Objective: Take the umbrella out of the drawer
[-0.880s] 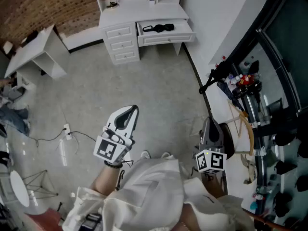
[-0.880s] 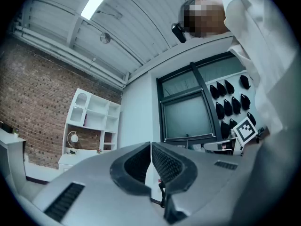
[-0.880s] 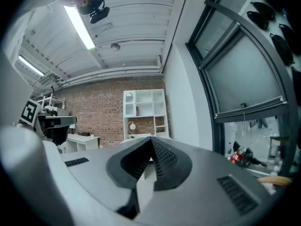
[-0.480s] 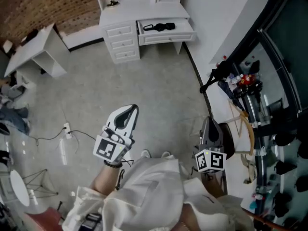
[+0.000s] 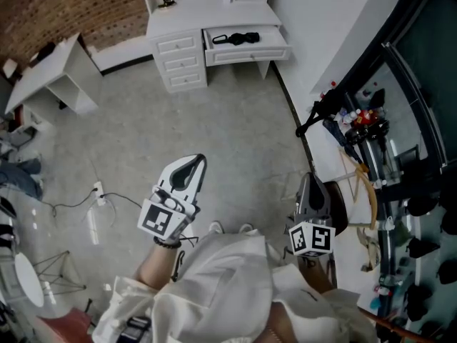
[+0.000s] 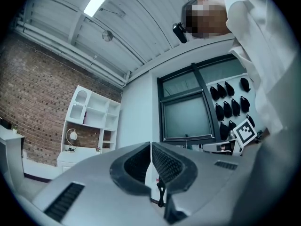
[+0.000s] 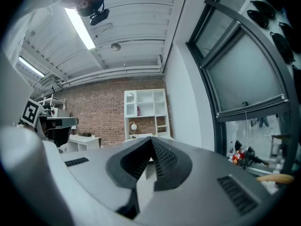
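Umbrella (image 5: 234,39) is the thing you want, and it lies in the open drawer (image 5: 246,54) of the white desk (image 5: 207,9), at the far side of the room from you. It is black, folded, and rests lengthwise in the drawer, with nothing on top of it as far as the head view shows. You stand well apart from it, with a wide stretch of bare floor (image 5: 235,120) between you and the desk. The left tongs (image 5: 194,164) are closed and hold nothing; their own view shows the two pads pressed together with no gap. The right tongs (image 5: 310,181) are closed too, and empty, with the pads meeting at the tip. Both point roughly forward, toward the desk. I judge that the task is at its very beginning: the approach is not yet made and the umbrella is untouched. The next move, I think, calls for you to walk up to the desk until the drawer is within reach, then to open one pair of tongs before you lower it over the umbrella.
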`<state>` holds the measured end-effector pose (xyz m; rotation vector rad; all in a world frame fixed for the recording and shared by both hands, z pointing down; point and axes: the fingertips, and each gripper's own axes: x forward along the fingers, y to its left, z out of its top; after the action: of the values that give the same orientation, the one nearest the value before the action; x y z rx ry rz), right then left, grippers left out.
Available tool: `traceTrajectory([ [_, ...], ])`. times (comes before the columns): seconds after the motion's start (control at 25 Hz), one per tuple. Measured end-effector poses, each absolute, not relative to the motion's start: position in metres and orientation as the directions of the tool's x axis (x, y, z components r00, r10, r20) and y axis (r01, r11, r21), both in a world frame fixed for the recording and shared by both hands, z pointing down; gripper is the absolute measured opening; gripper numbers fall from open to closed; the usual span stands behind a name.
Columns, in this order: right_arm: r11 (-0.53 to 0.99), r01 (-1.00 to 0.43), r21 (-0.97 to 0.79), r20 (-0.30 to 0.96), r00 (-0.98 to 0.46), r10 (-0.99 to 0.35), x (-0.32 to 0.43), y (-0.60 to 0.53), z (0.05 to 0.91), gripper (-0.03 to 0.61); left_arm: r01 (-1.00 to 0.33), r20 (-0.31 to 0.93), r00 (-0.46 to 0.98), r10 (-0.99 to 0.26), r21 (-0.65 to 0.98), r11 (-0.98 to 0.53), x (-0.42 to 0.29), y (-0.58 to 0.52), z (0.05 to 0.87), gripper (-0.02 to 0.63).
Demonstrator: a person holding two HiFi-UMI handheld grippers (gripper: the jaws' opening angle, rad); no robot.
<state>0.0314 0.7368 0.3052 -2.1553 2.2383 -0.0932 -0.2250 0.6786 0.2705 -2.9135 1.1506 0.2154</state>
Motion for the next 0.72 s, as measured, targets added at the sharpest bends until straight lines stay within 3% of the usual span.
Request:
traceTrajectory([
  [0.24,0.033,-0.997,-0.066,0.018,-0.034,-0.999,0.027,0.737,0.305,0.017,-0.663,-0.133,0.736,-0.664,0.053,-0.746,-0.221,0.681,0.272,0.035],
  [0.52,0.025,-0.998,-0.061,0.018,-0.026,-0.999,0.013,0.736,0.305,0.017,-0.659,-0.14,0.736,-0.663,0.077,-0.748,-0.232,0.676,0.273,0.323],
  [0.72,0.018,-0.998,-0.052,0.018,-0.019,-1.0,-0.003,0.735,0.306,0.017,-0.669,-0.141,0.723,-0.677,0.103,-0.736,-0.248,0.669,0.277,0.388],
])
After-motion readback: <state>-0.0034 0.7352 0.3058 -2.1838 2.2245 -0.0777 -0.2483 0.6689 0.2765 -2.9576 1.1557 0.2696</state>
